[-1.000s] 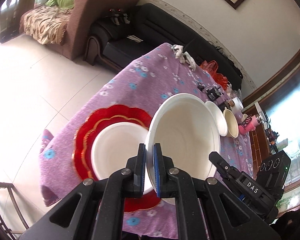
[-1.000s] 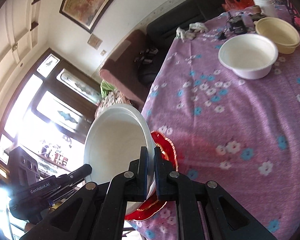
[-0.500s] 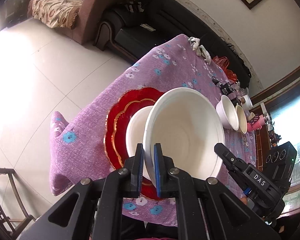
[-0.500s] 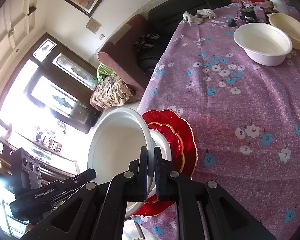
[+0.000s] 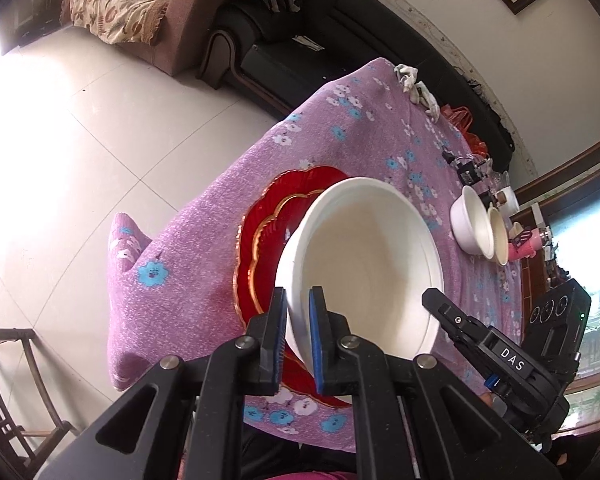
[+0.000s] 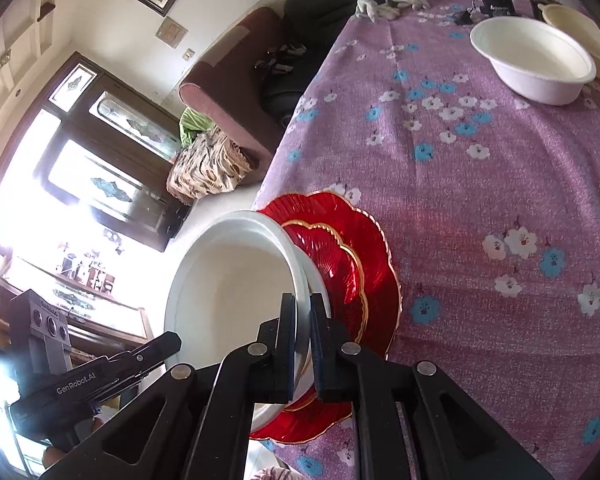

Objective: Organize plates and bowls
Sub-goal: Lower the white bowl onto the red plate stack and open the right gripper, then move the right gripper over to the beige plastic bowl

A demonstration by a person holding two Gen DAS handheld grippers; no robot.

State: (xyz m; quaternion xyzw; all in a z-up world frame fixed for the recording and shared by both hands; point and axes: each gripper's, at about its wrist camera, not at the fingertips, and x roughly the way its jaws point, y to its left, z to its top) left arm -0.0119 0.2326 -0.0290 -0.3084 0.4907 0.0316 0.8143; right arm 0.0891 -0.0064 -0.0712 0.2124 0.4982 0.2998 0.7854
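Bowl, large, white, round, matte inside, plain rolled rim (image 5: pixel 364 264): held tilted between 2 grippers above the near end of the table, its open side turned toward the left wrist camera. Directly beneath it, 2 red scalloped glass plates with gold edging (image 6: pixel 356 272), the smaller stacked on the larger. A second white rim shows just under the held bowl in the right wrist view; whether the 2 touch cannot be told.

Left gripper (image 5: pixel 298 320): black fingers with blue pads (image 5: pixel 315 344), 1 pad inside the rim and 1 outside, almost together and pinching the bowl wall on its near-left edge.

Right gripper (image 6: pixel 302 332): black fingers, jaws parting slightly at this moment, still only a rim's thickness apart, with the bowl's opposite rim between them and both fingers against it.

Table covering: purple cloth with blue and white flower print (image 6: pixel 480 184), draped over the table edge.

Further items, well apart at the far end: smaller white round bowl (image 6: pixel 534 64), upright; cream-yellow bowl (image 6: pixel 580 32) just beside it; pink object (image 5: pixel 524 244) near these; white gloves (image 6: pixel 388 2) at the far edge; small dark gadgets with cables (image 6: pixel 496 0), detail too small to tell.

Room: pale tiled floor (image 5: pixel 72 128), black sofa (image 5: pixel 340 40), brown armchair with patterned throw (image 5: pixel 132 12).
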